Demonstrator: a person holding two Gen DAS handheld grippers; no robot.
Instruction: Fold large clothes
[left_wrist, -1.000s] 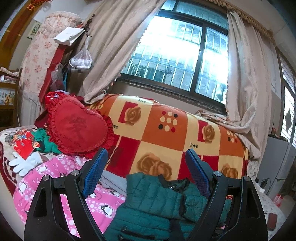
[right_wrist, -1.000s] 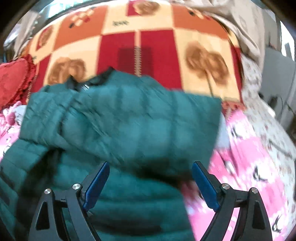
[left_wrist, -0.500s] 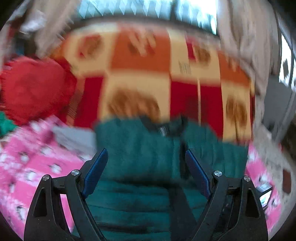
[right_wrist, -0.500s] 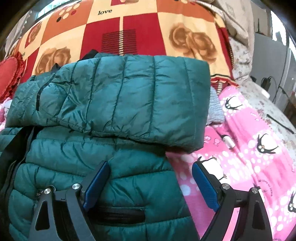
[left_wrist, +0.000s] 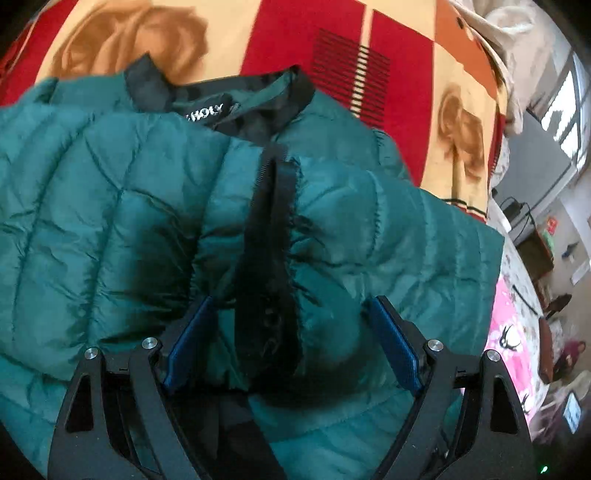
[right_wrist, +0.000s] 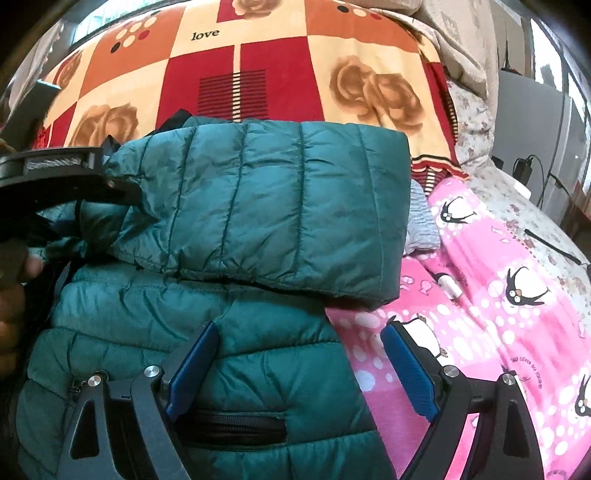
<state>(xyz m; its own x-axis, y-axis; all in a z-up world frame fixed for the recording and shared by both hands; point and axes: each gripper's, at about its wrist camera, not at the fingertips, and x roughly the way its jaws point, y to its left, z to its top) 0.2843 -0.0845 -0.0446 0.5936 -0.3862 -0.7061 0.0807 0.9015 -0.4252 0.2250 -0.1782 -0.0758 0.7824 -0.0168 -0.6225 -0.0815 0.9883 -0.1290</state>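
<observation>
Green puffer jacket (right_wrist: 258, 206) lies on a pink penguin blanket (right_wrist: 498, 295). Left gripper (left_wrist: 291, 317) is closing around its zipper placket. Right gripper (right_wrist: 299, 347) hovers open, empty.

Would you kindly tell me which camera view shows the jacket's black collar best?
The left wrist view: the collar lies open with its label visible at the top of the green jacket. The right wrist view shows only a dark sliver of it behind the folded sleeve.

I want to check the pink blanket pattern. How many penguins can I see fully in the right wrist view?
3 whole penguins: upper one, middle right, lower one beside the right gripper. Others are cut off.
</observation>
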